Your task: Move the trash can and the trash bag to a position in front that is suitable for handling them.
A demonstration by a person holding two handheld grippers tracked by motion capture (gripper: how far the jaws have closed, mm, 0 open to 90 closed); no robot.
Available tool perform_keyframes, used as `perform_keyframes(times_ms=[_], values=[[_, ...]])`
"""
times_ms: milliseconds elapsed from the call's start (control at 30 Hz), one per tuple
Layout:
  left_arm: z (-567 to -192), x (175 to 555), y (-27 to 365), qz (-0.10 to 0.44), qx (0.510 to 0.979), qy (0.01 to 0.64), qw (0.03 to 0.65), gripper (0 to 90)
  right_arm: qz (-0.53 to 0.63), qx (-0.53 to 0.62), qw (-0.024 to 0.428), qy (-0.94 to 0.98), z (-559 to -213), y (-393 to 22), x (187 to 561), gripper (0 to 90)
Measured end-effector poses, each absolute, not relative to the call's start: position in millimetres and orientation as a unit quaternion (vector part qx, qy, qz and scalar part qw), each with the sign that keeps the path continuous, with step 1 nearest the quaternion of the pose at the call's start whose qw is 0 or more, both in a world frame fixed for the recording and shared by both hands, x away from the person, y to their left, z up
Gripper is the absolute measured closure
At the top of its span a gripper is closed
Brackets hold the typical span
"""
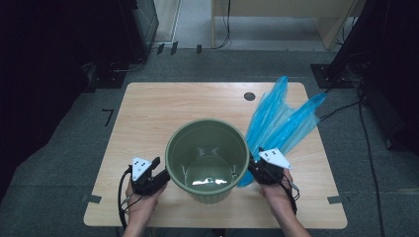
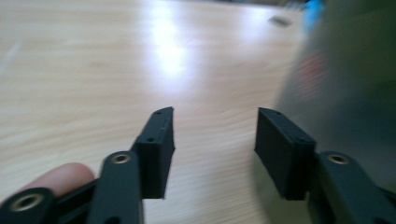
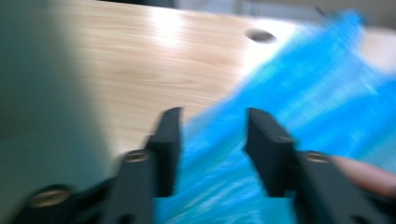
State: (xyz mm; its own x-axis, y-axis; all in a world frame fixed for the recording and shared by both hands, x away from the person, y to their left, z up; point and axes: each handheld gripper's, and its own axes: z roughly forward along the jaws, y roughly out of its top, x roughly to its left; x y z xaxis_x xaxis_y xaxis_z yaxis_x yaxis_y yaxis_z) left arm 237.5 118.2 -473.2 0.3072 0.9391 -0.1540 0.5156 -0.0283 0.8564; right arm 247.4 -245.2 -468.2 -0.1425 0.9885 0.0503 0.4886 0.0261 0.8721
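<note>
A green plastic bucket point(image 1: 207, 159) is seen upright on the wooden counter point(image 1: 148, 113), set between the two claws and near the person's edge. The left claw point(image 1: 160, 174) is held just beside the bucket's left wall, and the right claw point(image 1: 254, 165) just beside its right wall; whether either touches the wall cannot be told from the high view. In the left gripper view the left claw point(image 2: 215, 135) is shown with its jaws parted and only bare counter point(image 2: 93, 70) in the gap, the blurred bucket point(image 2: 345, 93) lying just to the right of the right-hand jaw. A fingertip point(image 2: 60, 179) of the holding hand is seen at the lower left of that view.

A crumpled blue plastic bag point(image 1: 281, 121) is spread on the counter beyond and to the right of the right claw, its near end reaching down beside the bucket. In the right gripper view the right claw point(image 3: 212, 135) is likewise shown with its jaws apart, the blue bag point(image 3: 317, 98) lying in the gap and beyond it; the pads are not seen pressing on it. The bucket point(image 3: 42, 107) is blurred at the left of that claw.

A round cable hole point(image 1: 249, 96) is cut in the counter well beyond the right claw
</note>
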Motion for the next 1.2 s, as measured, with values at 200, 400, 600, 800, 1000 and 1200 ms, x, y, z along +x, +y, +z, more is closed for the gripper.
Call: perform_keyframes(times_ms=[200,400,600,800,1000,1200], values=[[-496,249,140,0.257,0.684,0.565,0.384,37.9,0.32,0.626,0.319,0.635,-496,-246,281,31.5],[-509,254,152,0.254,0.69,0.584,0.344,29.7,0.297,0.623,0.302,0.658,-510,-247,287,28.5],[-515,256,151,0.251,0.701,0.585,0.321,24.1,0.282,0.603,0.291,0.687,-519,-255,283,28.0],[-517,258,150,0.252,0.704,0.583,0.318,24.1,0.299,0.575,0.29,0.703,-521,-274,272,28.4],[-518,258,148,0.257,0.708,0.577,0.315,22.5,0.326,0.524,0.265,0.741,-522,-297,250,28.6],[-518,258,147,0.256,0.708,0.577,0.315,20.9,0.328,0.481,0.243,0.776,-520,-324,230,27.9]])
